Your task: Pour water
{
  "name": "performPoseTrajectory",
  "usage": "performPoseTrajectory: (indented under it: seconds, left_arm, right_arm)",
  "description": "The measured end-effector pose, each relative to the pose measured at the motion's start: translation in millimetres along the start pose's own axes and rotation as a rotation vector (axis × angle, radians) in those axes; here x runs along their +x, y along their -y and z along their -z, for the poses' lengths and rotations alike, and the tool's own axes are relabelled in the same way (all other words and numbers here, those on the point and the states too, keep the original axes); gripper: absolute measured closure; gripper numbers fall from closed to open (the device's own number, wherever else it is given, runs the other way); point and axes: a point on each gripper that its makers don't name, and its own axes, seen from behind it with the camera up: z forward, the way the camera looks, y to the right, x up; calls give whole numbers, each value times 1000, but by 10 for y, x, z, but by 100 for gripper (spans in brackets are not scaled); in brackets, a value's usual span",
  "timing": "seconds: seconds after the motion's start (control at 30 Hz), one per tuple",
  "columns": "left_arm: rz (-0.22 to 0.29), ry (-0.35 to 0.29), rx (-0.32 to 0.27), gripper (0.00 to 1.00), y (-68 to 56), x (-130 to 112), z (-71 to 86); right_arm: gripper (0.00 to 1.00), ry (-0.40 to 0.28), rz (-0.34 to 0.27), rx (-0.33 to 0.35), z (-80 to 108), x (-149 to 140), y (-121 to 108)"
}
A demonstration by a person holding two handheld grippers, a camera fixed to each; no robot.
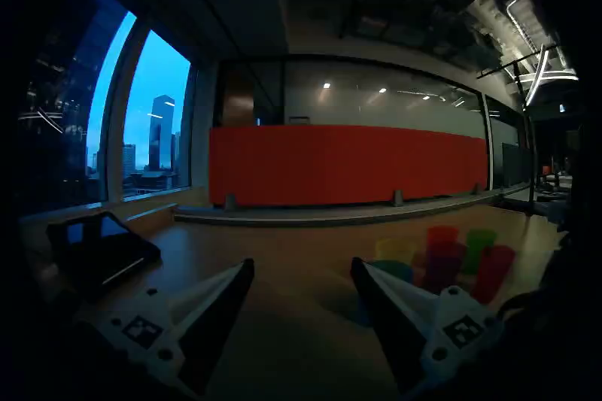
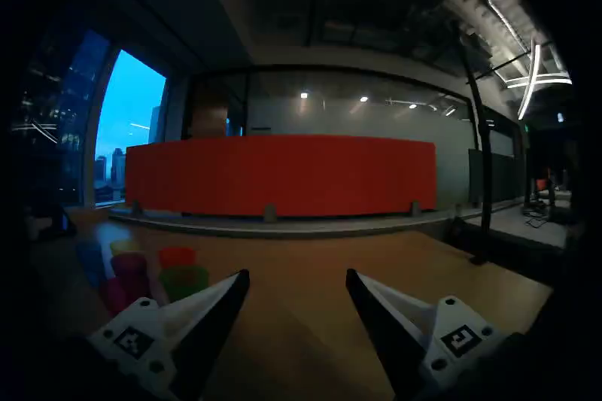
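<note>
Nearest in the left gripper view, the left gripper (image 1: pixel 301 261) hangs just over the wooden surface (image 1: pixel 293 239) with its fingers spread wide and nothing between them. In the right gripper view, the right gripper (image 2: pixel 296 273) is spread just as wide and is also empty.

A little farther on, a tight cluster of coloured cups (image 1: pixel 444 254) stands on the surface, off the left gripper's right finger. The right gripper view shows the cups (image 2: pixel 180 279) off its left finger, so they sit between the two grippers. The light is too dim to tell which cup, if any, holds water. A dark flat device (image 1: pixel 101 247) lies near the surface's left edge.

Beyond the far edge run a low ledge, a long red wall panel (image 1: pixel 346 164) and a window (image 1: pixel 154 130) showing a dusk skyline.

The crowding looks like the main risk. The cups touch or nearly touch, so a finger pushed between them could tip a neighbour. They appear to be light plastic, so a hard squeeze might buckle one and slop water. In this gloom a misjudged approach is more likely, and any spill could run toward the device.
</note>
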Motion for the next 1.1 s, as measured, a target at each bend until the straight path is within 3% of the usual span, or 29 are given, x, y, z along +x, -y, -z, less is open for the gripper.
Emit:
performPoseTrajectory:
  seconds: [0.47,0.67,0.87,1.1]
  left_arm:
    - [0,3,0,5,2,6,-5]
    - [-2,24,20,5,69,6,-26]
    - [-10,27,15,5,57,261,-50]
    - [47,35,-24,5,-26,736,-134]
  right_arm:
    - [1,2,3,5,-14,19,19]
    - [1,10,32,13,-37,130,48]
    - [1,0,54,31,-48,483,79]
    - [1,16,10,73,-89,1006,135]
